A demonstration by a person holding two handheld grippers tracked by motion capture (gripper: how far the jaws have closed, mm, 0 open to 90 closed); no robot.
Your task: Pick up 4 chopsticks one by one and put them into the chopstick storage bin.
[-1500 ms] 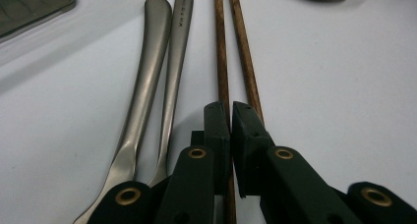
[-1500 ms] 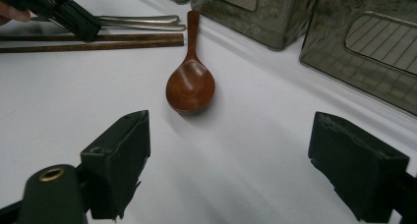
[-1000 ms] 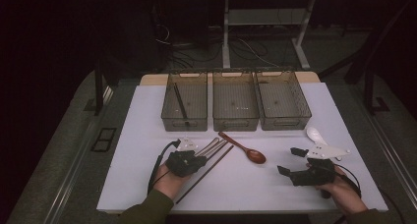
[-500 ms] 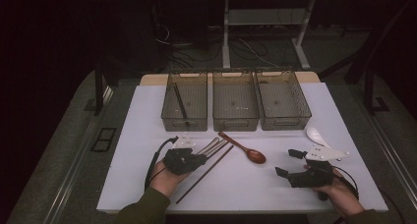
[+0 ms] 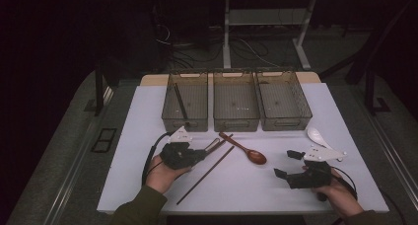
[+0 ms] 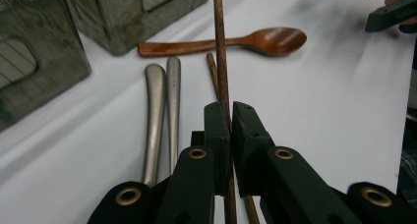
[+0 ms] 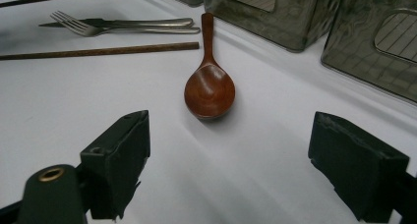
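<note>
Looking down from the high view, the left gripper [image 5: 204,153] holds a wooden chopstick [image 5: 209,172] near one end, its long free end slanting back toward the person, so it may pivot. In the left gripper view the jaws are clamped on that thin, stiff, light stick [image 6: 220,52], a second chopstick [image 6: 212,74] lying just beneath. In the right gripper view the jaws stand wide apart, a wooden spoon [image 7: 209,89] just ahead.

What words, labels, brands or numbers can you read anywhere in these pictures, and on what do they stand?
None can be read: the wooden spoon, the chopstick in the left gripper, the three bins and the metal cutlery show no lettering.
</note>
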